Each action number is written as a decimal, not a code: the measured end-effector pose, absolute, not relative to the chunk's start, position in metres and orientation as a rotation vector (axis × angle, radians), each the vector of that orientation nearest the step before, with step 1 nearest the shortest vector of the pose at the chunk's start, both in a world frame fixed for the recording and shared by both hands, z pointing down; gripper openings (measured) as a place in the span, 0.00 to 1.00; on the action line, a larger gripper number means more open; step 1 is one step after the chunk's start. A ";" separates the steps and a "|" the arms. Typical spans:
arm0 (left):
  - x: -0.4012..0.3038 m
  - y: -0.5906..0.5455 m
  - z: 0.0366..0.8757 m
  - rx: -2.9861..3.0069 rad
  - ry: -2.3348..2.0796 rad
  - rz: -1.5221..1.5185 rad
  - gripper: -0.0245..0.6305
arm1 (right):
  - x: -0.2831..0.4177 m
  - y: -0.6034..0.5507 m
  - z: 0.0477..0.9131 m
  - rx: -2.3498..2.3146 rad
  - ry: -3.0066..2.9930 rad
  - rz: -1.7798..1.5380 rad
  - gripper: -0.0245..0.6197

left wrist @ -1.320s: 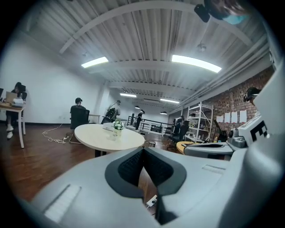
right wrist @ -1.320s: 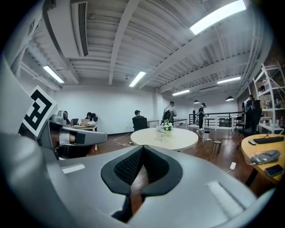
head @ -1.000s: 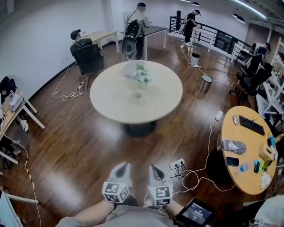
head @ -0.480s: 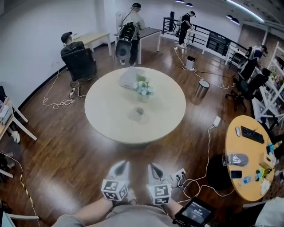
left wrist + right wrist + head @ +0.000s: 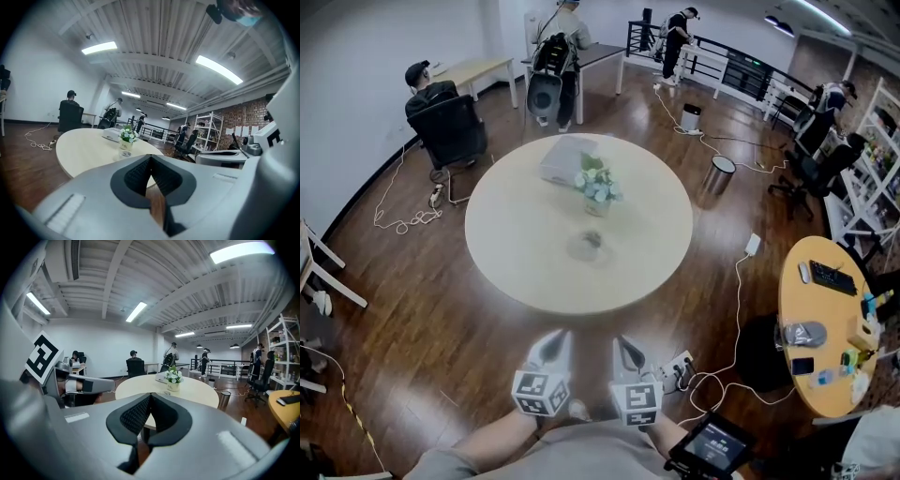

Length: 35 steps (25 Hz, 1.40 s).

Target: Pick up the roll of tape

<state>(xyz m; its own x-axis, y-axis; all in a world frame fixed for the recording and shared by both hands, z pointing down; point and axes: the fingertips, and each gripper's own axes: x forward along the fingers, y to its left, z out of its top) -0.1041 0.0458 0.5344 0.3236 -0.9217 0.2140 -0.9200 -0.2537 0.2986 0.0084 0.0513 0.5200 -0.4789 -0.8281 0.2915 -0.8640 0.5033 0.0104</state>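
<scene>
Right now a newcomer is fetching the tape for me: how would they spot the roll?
Find the big round beige table mid-room. Near its centre stands a small pot of white flowers; the roll of tape lies flat on the side of it nearer the head camera. It is a low, pale ring, unlike the upright flowers and the white box beyond.

On the round table, the roll of tape lies just before the flowers.

Wood-floored office from above. A round pale desk in the middle carries a pot of flowers and, at its far edge, a white package. Far right, a metal bin — near right, a yellow desk with a keyboard.
</scene>
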 end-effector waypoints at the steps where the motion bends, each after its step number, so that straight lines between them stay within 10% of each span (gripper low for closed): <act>1: -0.105 0.039 0.535 2.230 -1.635 -0.002 0.04 | 0.007 0.044 0.521 1.434 -2.491 0.205 0.06; 35: -0.122 -0.230 0.609 2.110 -1.647 0.300 0.04 | 0.002 -0.238 0.586 1.299 -2.448 0.383 0.06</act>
